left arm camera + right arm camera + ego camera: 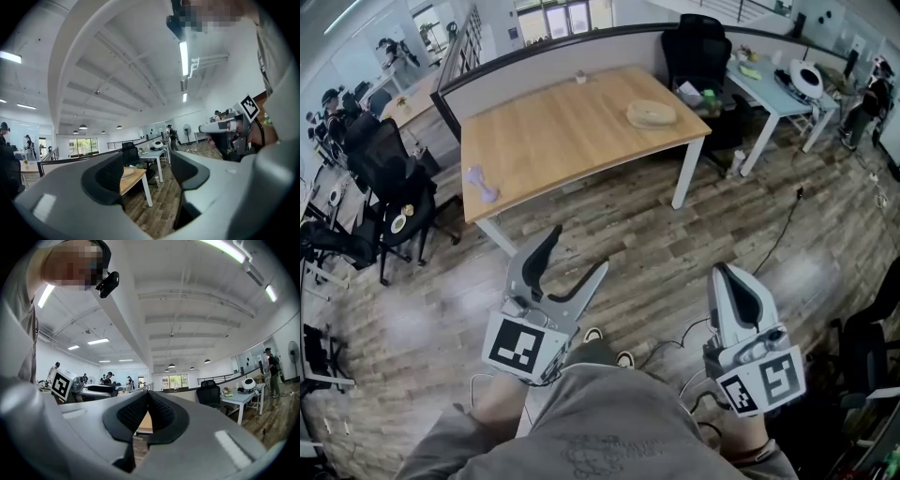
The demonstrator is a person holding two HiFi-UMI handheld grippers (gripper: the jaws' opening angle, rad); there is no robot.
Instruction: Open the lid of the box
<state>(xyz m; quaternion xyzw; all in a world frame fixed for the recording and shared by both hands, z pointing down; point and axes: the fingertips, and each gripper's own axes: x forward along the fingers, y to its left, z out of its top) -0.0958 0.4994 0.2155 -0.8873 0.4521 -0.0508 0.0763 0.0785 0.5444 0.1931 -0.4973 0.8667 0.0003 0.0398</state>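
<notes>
A round tan box [652,113] with its lid on sits near the right end of the wooden table [562,141], far from both grippers. My left gripper [579,248] is held over the floor in front of the table, jaws open and nothing between them. The left gripper view looks between its pads [108,179] at the table corner, where the box [127,172] shows. To its right, my right gripper [724,273] is shut and empty, also over the floor. In the right gripper view its pads [140,411] meet, and the table edge shows just beyond them.
A purple object [480,184] lies at the table's left front, and a small item [579,77] near its far edge. Black office chairs [389,164] stand at the left and one [696,47] behind the table. A white desk [769,89] is at the right. A cable [780,232] runs across the wood floor.
</notes>
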